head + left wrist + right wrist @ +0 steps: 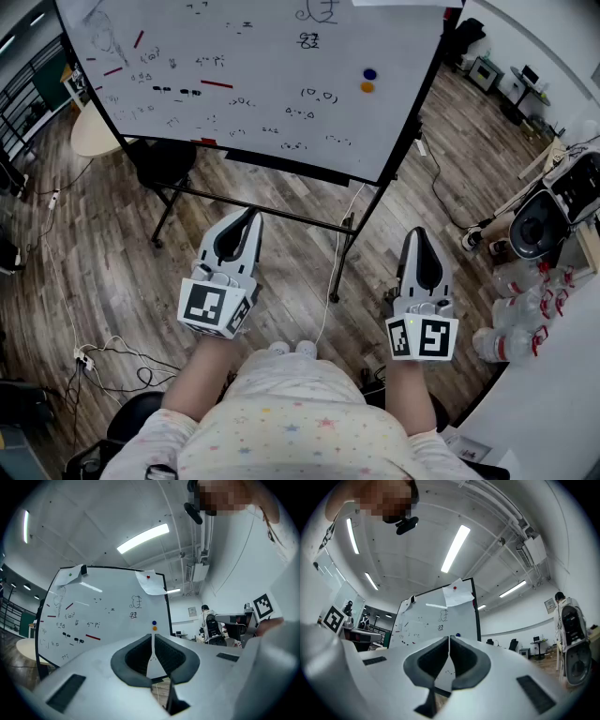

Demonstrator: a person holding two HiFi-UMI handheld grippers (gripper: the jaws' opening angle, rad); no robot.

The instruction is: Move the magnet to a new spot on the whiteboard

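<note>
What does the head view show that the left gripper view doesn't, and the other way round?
Only the head view: the whiteboard stand's legs, floor cables and plastic bottles. Only the left gripper view: ceiling lights and a red magnet pinning paper. Both: the whiteboard, its blue magnet and orange magnet, and the shut left claw.

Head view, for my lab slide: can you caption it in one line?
Left hand-held gripper and right hand-held gripper, both shut and empty, face a whiteboard with a blue magnet above an orange magnet.
</note>
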